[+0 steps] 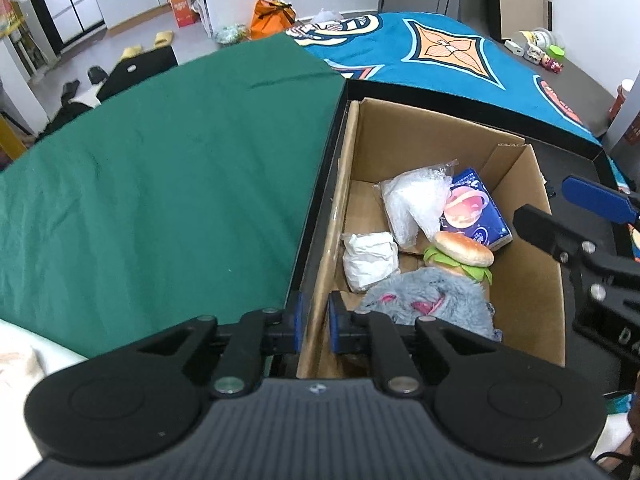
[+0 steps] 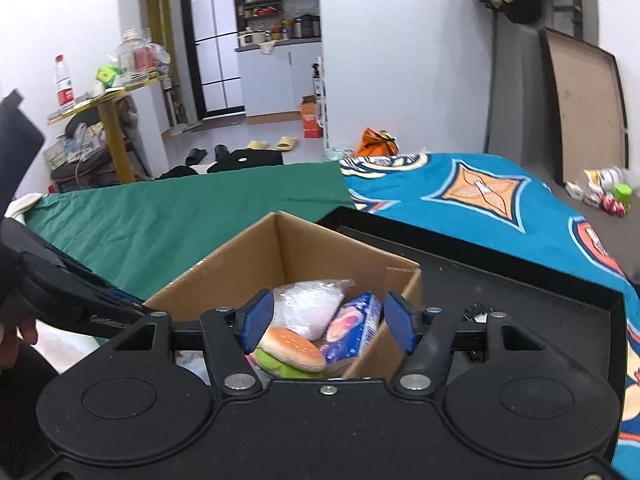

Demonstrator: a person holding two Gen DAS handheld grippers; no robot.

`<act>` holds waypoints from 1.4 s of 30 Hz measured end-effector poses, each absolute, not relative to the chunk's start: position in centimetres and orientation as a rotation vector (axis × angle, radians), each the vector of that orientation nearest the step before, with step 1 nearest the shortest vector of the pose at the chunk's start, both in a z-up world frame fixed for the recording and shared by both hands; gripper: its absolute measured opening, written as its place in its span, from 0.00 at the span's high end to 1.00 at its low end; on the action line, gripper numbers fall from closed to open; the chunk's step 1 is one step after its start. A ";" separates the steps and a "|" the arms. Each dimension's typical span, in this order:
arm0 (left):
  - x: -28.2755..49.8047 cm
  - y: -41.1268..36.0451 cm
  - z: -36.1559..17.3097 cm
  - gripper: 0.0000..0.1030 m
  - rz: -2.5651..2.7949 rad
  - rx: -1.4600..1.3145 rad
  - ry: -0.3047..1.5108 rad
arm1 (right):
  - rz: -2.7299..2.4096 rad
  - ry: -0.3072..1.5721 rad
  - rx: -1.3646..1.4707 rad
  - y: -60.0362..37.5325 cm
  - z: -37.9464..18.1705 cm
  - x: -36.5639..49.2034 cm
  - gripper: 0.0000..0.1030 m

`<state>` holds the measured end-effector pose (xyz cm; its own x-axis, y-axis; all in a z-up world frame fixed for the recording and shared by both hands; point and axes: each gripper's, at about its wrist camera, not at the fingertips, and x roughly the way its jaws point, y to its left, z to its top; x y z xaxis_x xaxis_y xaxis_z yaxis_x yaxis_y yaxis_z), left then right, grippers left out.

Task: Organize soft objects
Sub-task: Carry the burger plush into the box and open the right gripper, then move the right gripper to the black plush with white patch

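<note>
Between the left gripper's nearly closed pads sits the cardboard box wall, pinched. Right gripper hangs wide open and empty, nearer the toy burger, lying just below and ahead of its fingertips, bun lengthwise across them.

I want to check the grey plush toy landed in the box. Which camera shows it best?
The left wrist view: the grey plush toy lies in plain sight in the cardboard box, beside the burger toy. In the right wrist view the toy is hidden behind the camera's own tongs.
</note>
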<state>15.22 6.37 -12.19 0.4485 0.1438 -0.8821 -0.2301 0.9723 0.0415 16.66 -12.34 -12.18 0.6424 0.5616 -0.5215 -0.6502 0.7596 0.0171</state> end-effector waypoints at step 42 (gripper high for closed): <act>20.6 2.3 -12.2 0.42 0.358 0.025 1.062 | 0.461 0.647 -0.006 -19.1 -16.4 24.6 0.27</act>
<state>20.56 2.30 -12.16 0.4349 0.2995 -0.8492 -0.2753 0.9421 0.1913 24.56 -19.08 -16.35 0.7003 0.4122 -0.5828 -0.4161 0.8991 0.1358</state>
